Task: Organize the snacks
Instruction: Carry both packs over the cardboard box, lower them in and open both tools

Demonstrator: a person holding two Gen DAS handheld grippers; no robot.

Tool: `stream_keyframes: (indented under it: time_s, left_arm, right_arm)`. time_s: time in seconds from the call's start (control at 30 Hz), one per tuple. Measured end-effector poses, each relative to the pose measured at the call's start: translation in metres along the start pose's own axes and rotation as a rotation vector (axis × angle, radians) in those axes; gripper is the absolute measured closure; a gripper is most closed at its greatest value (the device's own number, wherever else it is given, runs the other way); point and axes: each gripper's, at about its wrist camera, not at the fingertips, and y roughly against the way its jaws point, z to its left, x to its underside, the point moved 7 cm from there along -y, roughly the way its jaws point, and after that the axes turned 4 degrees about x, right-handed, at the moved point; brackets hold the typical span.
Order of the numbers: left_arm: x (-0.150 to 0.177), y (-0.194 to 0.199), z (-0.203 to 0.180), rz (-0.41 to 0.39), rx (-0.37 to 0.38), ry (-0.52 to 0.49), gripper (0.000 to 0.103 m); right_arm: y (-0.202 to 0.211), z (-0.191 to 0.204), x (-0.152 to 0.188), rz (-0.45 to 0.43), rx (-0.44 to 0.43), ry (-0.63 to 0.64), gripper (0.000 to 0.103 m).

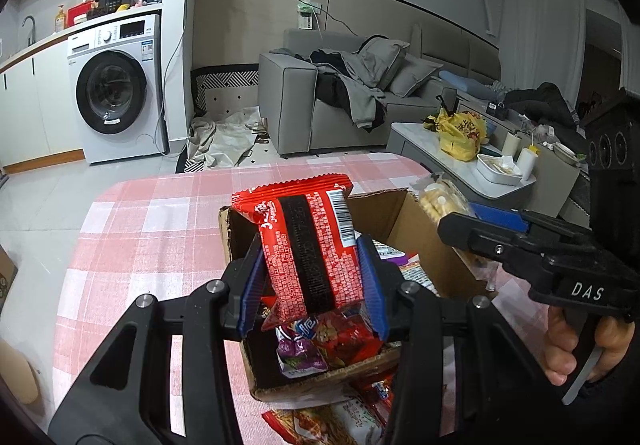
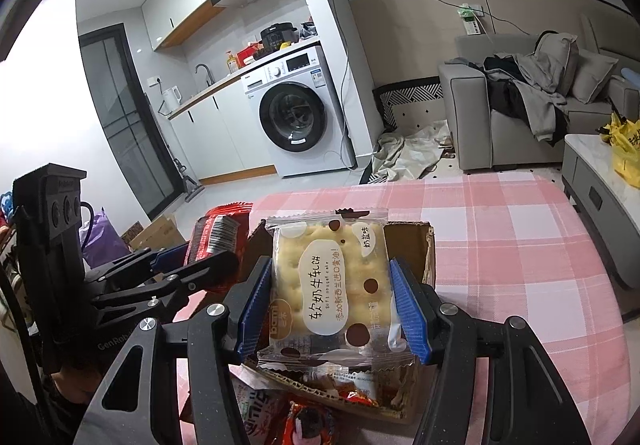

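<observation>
My left gripper (image 1: pixel 310 257) is shut on a red snack packet (image 1: pixel 306 241) with a black stripe, held upright over an open cardboard box (image 1: pixel 240 233). Several snack packets (image 1: pixel 320 341) lie inside the box. My right gripper (image 2: pixel 332 297) is shut on a clear packet of pale yellow nougat crackers (image 2: pixel 330 281), held over the same box (image 2: pixel 412 245). In the left wrist view the right gripper (image 1: pixel 472 223) comes in from the right with the cracker packet (image 1: pixel 440 199). In the right wrist view the left gripper (image 2: pixel 192 257) holds the red packet (image 2: pixel 216 237) at the left.
The box stands on a table with a pink checked cloth (image 1: pixel 160 229). More snack packets (image 1: pixel 332 421) lie in front of the box. A low white table (image 1: pixel 460 165) with a yellow bag (image 1: pixel 460 133) stands at the right, a grey sofa (image 1: pixel 320 101) and a washing machine (image 1: pixel 116 93) beyond.
</observation>
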Motion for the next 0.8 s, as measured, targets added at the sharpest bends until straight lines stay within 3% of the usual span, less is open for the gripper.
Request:
stream_keyframes:
  time_s: [0.8]
  left_arm:
    - [0.008,-0.074,0.012,0.090,-0.016,0.003,0.062]
  right_arm:
    - [-0.058,-0.011,-0.002,0.068,0.037,-0.043,0.044]
